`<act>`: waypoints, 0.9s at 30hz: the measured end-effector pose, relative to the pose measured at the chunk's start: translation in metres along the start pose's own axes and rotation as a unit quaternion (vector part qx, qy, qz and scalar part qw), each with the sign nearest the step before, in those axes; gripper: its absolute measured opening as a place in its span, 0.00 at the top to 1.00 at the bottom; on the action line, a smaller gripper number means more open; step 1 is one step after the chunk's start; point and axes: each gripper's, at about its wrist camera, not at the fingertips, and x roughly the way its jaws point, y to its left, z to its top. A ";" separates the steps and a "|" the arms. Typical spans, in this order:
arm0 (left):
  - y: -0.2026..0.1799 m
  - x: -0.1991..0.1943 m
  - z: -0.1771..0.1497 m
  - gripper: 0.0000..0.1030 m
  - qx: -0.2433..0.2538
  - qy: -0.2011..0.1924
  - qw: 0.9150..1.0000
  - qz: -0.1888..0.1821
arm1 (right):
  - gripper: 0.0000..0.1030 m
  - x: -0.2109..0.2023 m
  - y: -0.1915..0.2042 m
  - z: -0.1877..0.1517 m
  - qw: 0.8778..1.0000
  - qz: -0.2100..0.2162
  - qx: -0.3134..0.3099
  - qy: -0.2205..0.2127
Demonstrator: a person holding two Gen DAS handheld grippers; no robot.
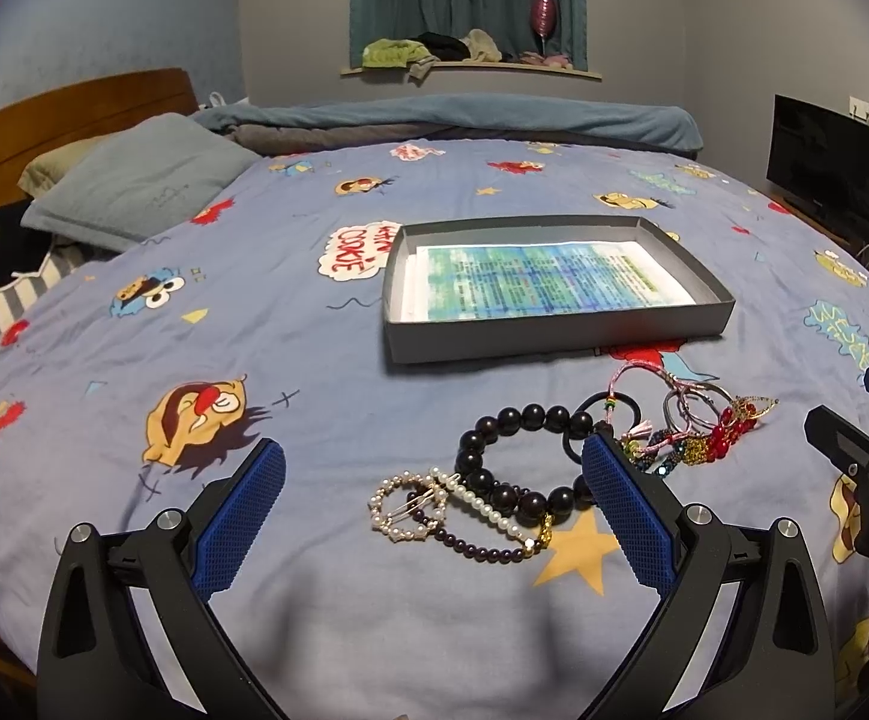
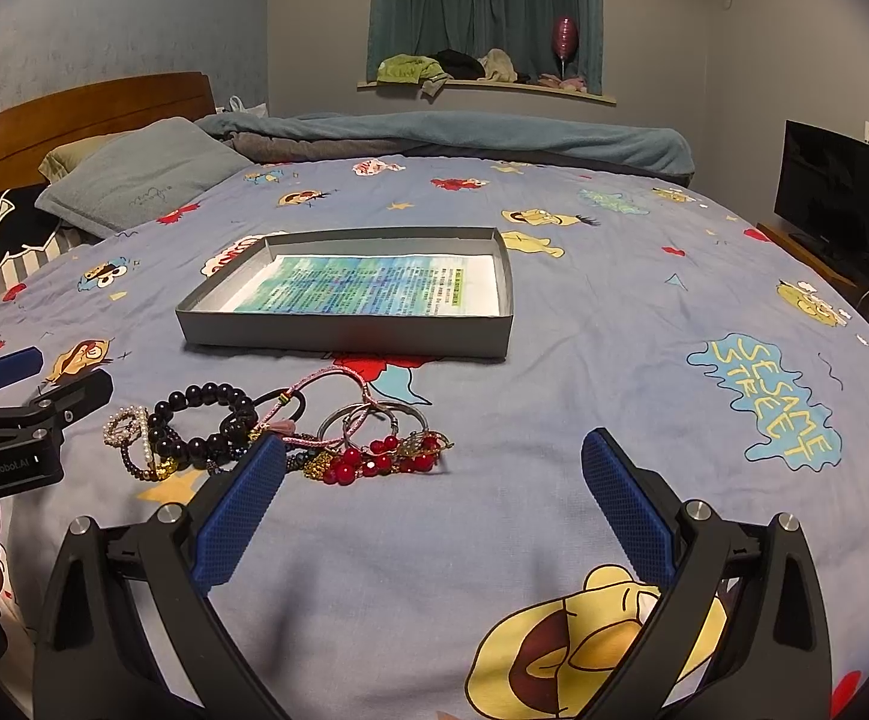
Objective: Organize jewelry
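A heap of jewelry lies on the blue cartoon bedspread: a black bead bracelet (image 1: pixel 512 456) (image 2: pixel 206 420), a pearl bracelet (image 1: pixel 410 507) (image 2: pixel 128 429), silver bangles (image 1: pixel 695 405) (image 2: pixel 368 417), red beads (image 1: pixel 728 429) (image 2: pixel 368 462) and a pink cord (image 2: pixel 326 381). Behind it sits a shallow grey box (image 1: pixel 548 342) (image 2: pixel 344 336) lined with printed paper. My left gripper (image 1: pixel 434 468) is open, hovering just short of the black and pearl bracelets. My right gripper (image 2: pixel 434 462) is open, with the red beads just beyond its left finger. Neither holds anything.
The bed has a grey pillow (image 1: pixel 140 180) and wooden headboard (image 1: pixel 68 114) at far left, and a folded blue blanket (image 1: pixel 464 117) at the back. A dark TV (image 1: pixel 830 171) stands at right. Each gripper shows at the edge of the other's view.
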 end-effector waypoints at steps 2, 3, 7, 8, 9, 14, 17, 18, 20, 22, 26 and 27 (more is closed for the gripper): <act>0.000 0.000 0.000 0.05 0.000 -0.001 1.000 0.000 | 0.05 0.001 0.000 0.000 1.000 0.000 0.000 0.001; -0.001 0.000 -0.001 0.05 0.000 -0.001 1.000 0.000 | 0.05 0.000 0.001 0.000 1.000 0.000 0.000 0.001; 0.000 0.000 -0.001 0.05 -0.001 0.001 1.000 0.000 | 0.05 0.000 0.000 0.000 1.000 0.000 0.000 0.000; 0.000 0.000 0.000 0.05 -0.001 0.001 1.000 0.000 | 0.05 0.001 0.000 0.000 1.000 -0.001 0.000 0.002; 0.000 0.000 0.000 0.05 -0.001 0.002 1.000 -0.001 | 0.05 0.000 0.000 0.000 1.000 0.000 0.000 0.001; 0.000 0.000 0.000 0.05 -0.001 0.002 1.000 0.000 | 0.05 0.000 0.000 0.000 1.000 0.000 0.000 0.001; 0.000 0.000 0.000 0.05 0.000 0.003 1.000 -0.001 | 0.05 0.001 0.000 0.000 1.000 0.000 0.000 0.002; 0.001 0.000 0.001 0.05 -0.001 0.003 1.000 -0.001 | 0.05 0.000 0.000 0.000 1.000 0.000 0.000 0.001; 0.001 0.000 0.000 0.05 -0.002 0.002 1.000 -0.001 | 0.05 0.001 0.001 0.000 1.000 -0.001 -0.001 0.003; 0.000 0.000 0.001 0.05 -0.001 0.004 1.000 0.000 | 0.05 0.001 0.001 0.001 1.000 -0.001 -0.001 0.003; 0.001 0.000 0.001 0.05 -0.001 0.005 1.000 -0.002 | 0.05 0.001 0.001 0.000 1.000 -0.001 -0.001 0.002; 0.002 -0.001 0.001 0.05 -0.002 0.005 1.000 -0.002 | 0.05 0.001 0.001 0.000 1.000 -0.001 -0.001 0.003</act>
